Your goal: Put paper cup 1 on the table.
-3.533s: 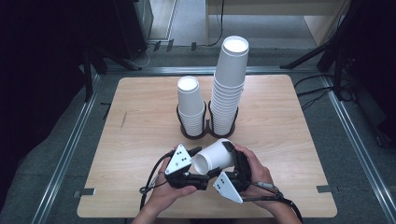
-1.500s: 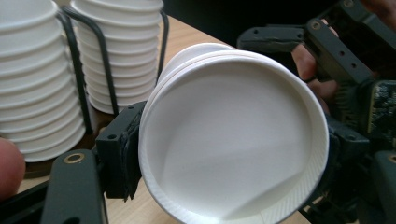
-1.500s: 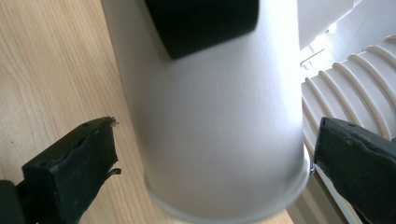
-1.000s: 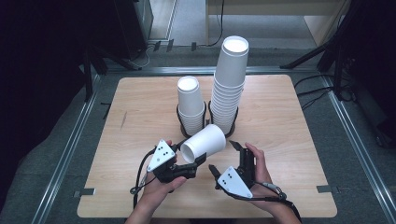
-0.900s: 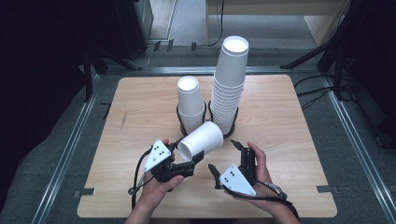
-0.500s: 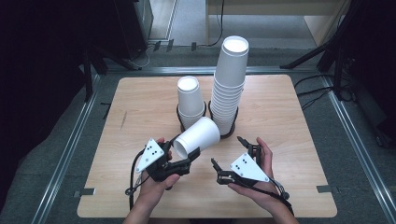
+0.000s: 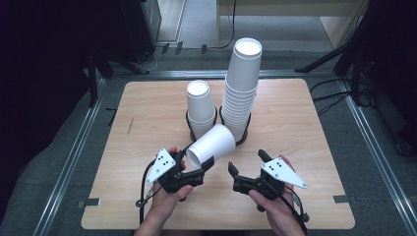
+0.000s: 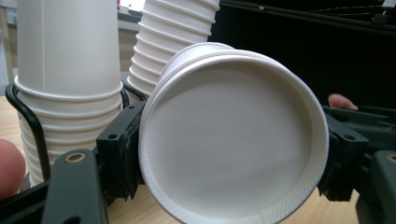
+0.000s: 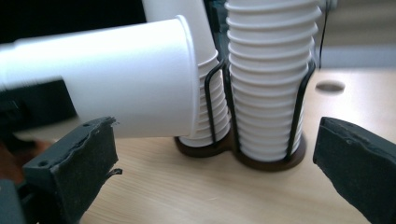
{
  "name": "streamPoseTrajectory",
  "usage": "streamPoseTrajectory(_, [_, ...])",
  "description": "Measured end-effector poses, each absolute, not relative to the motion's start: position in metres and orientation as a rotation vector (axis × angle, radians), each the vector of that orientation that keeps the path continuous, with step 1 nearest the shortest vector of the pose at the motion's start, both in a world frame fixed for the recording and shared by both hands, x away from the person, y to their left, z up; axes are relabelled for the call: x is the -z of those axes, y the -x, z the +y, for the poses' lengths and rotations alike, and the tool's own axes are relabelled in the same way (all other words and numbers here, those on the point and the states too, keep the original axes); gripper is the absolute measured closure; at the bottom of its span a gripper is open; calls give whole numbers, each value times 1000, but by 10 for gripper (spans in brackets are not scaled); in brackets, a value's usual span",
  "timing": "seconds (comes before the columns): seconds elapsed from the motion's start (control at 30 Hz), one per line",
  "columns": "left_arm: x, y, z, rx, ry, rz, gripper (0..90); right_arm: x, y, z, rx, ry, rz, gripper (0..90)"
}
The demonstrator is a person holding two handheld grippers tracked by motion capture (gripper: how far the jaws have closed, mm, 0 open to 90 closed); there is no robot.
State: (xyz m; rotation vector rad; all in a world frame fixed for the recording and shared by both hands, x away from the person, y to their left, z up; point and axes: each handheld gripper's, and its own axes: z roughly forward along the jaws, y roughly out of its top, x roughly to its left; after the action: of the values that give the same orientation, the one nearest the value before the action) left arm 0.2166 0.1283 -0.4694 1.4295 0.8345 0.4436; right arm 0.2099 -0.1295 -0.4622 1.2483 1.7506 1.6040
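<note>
High view: the left gripper (image 7: 204, 167) is clamped on a single cup (image 7: 212, 147), which lies tilted on its side above the table (image 7: 147, 113), its base toward the short stack (image 7: 200, 105) and the tall stack (image 7: 242, 88) in the wire rack (image 7: 244, 136). The right gripper (image 7: 248, 166) hangs apart from the cup, jaws spread and empty.

Left gripper view: the jaws pinch the cup (image 8: 233, 135) at its mouth, one on each side. Risk: a thin paper rim under a hard squeeze may buckle or slip out.

Right gripper view: the cup (image 9: 126, 77) hangs close before the short stack (image 9: 205, 93). Risk: its base may knock the short or tall stack (image 9: 268, 79) and tip it; a skewed approach could jam the cup on a stack.
</note>
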Motion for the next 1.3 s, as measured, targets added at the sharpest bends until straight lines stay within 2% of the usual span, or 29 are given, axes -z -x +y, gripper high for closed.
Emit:
streamPoseTrajectory(0.27, [474,-219,111,-454,-1425,805,243,466,-209,-139,-1982,-1635,1667,13])
streamPoseTrajectory(0.4, [475,-221,105,-447,-1411,802,244,468,-208,-148,-2120,-1779,1564,92])
streamPoseTrajectory(0.57, [476,-224,95,-444,-1404,785,244,470,-209,-154,-2150,-1837,1496,79])
streamPoseTrajectory(0.67, [478,-224,86,-442,-1400,765,244,473,-210,-162,-2212,-1882,1461,0])
streamPoseTrajectory(1.3, [490,-214,59,-452,-1435,732,244,488,-218,-178,-2354,-2263,1220,0])
